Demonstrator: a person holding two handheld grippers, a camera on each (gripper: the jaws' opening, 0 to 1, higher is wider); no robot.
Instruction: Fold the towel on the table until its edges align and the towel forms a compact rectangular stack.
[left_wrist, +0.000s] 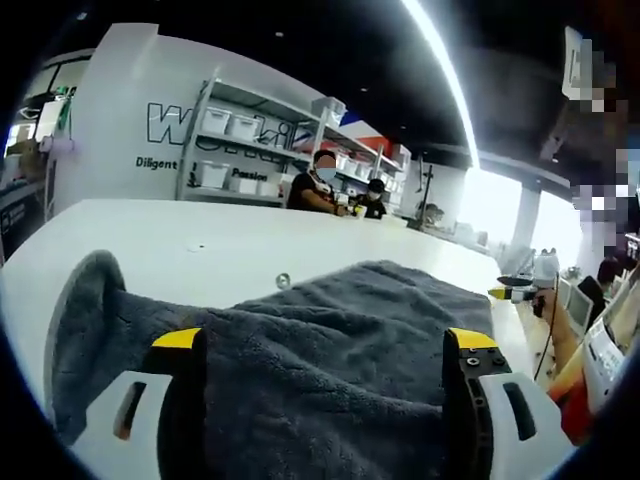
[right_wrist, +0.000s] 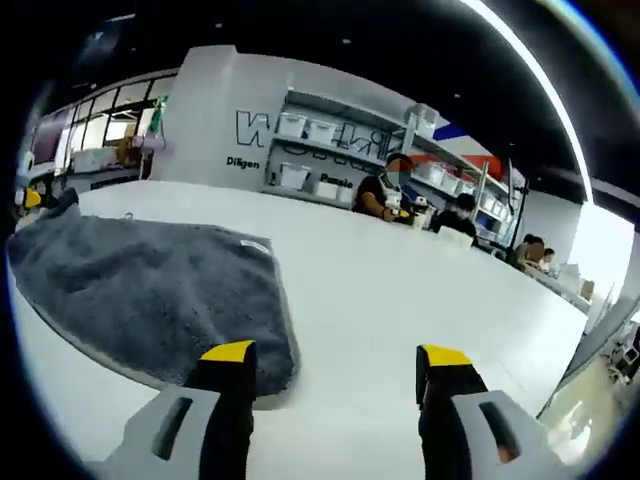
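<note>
Grey towel (left_wrist: 330, 350) lies on white table (right_wrist: 400, 290) (shelving (left_wrist: 250, 150) behind), both hand-held grippers (left_wrist: 325, 345) (right_wrist: 335, 355) spread apart

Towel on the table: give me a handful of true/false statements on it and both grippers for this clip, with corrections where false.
1. The towel is dark grey. True.
2. In the left gripper view, the left gripper stands open with the towel spread between its jaws. True.
3. The right gripper is clamped on a corner of the towel. False: its jaws stand open over bare white table, and the towel's corner lies by its left jaw.
4. The towel lies in a compact rectangular stack. False: it lies spread out and rumpled.
5. A small white label shows at the towel's edge in the right gripper view. True.
</note>
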